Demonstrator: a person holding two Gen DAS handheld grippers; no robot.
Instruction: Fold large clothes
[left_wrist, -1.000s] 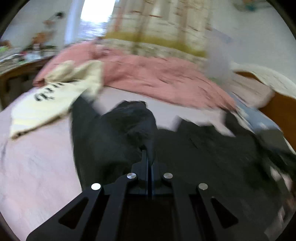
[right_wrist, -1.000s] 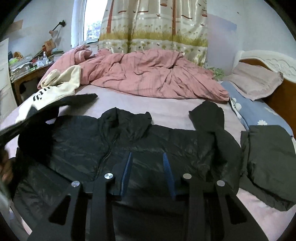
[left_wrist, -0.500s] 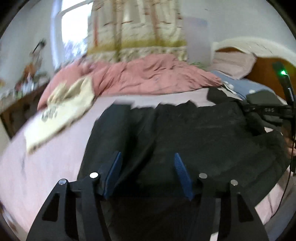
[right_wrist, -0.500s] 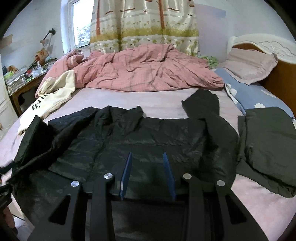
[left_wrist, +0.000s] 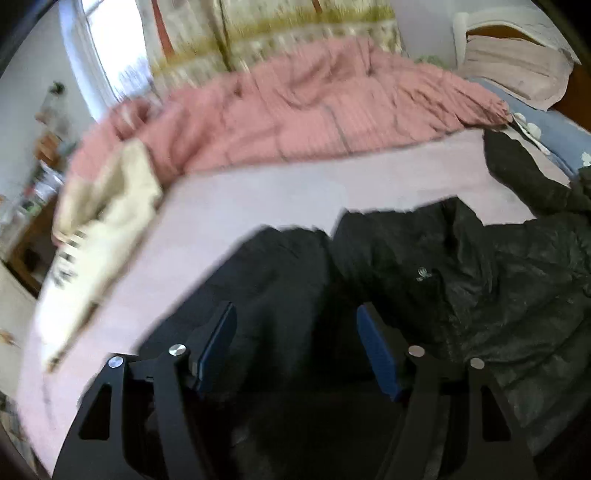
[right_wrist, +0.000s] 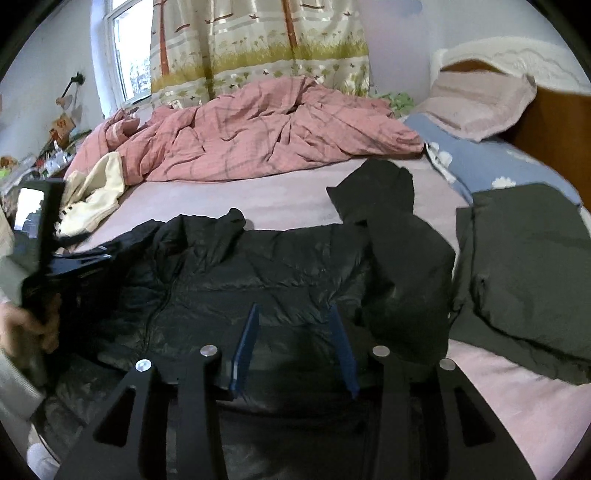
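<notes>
A black puffer jacket (right_wrist: 288, 266) lies spread front-up on the pink bed sheet (right_wrist: 280, 199), its right sleeve (right_wrist: 399, 236) bent up and its collar (right_wrist: 221, 225) toward the quilt. My right gripper (right_wrist: 294, 310) hovers over the jacket's lower middle. Its jaws are opening and no fabric is pinched between the blue pads (right_wrist: 243, 347). My left gripper (left_wrist: 295, 310) hangs over the jacket's left side (left_wrist: 280, 280). Its jaws are also opening, with only cloth below them. A hand (right_wrist: 26, 325) holds the left tool at the left edge of the right wrist view.
A rumpled pink quilt (right_wrist: 258, 136) fills the far side of the bed. A cream hoodie (right_wrist: 96, 195) lies at the far left, and a folded dark green garment (right_wrist: 528, 266) lies on the right. A pillow (right_wrist: 480, 99) and wooden headboard (right_wrist: 546, 125) are at the far right. A cluttered desk (right_wrist: 40, 162) stands at the left.
My left gripper was shut on black jacket fabric, then opened, let it go and swung across the jacket's left side. The lifted left sleeve now lies down. My right gripper shifted slightly and widened.
</notes>
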